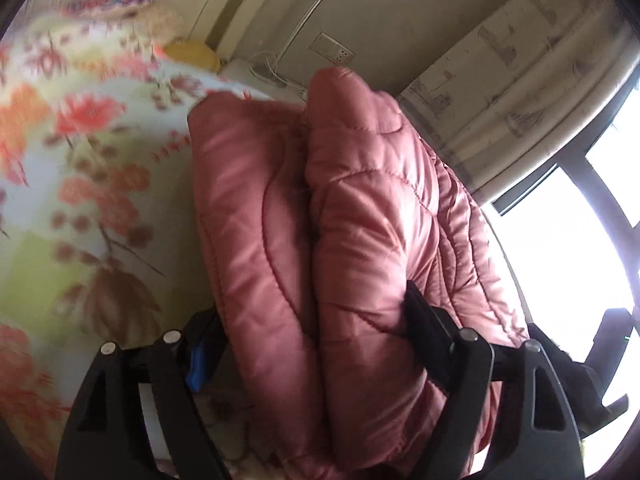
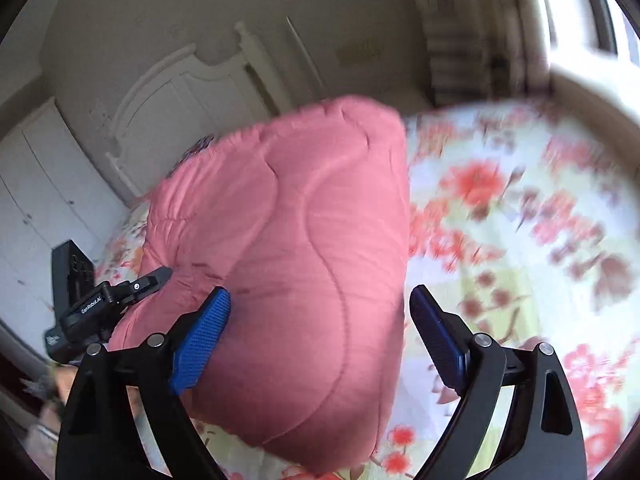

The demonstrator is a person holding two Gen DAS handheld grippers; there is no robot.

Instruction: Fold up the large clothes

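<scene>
Pink quilted jacket (image 2: pixel 296 280), folded thick, is lying on the floral bedsheet (image 2: pixel 520 240), its long axis running from lower centre toward the upper left headboard (image 2: pixel 172 92). Left gripper (image 1: pixel 304 344) is pinching the padded bundle between wide-set fingers. Right gripper (image 2: pixel 320 336) is gaping open around the jacket's near end, not squeezing.

The left wrist view is taken close behind the left claw (image 1: pixel 312 344), facing the wall and window. The right wrist view is taken from behind the right claw (image 2: pixel 320 344), facing the headboard (image 2: pixel 176 92). The pink quilt (image 1: pixel 320 208) and flowered bed (image 2: pixel 520 216) are shared.
</scene>
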